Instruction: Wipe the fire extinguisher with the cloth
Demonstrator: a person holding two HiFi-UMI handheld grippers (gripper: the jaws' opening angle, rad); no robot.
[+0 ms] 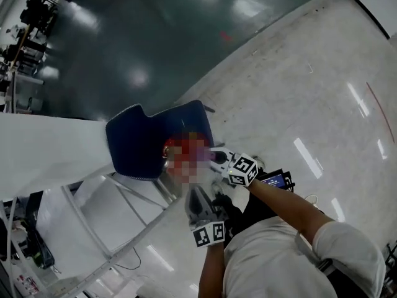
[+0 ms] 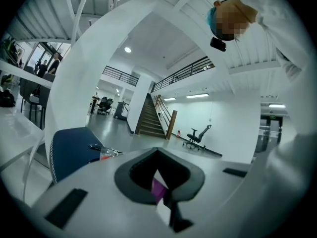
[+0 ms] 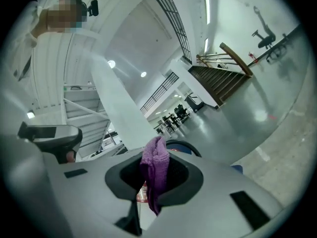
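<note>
Head view downward; both others upward.

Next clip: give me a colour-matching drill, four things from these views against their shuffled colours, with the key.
Things:
1. cloth
2. chair
3. fire extinguisher
4. person's shirt

Colours:
A. red
B. white
C. purple
D. blue

Pairs: 1-C, 2-D, 3-A, 4-B.
</note>
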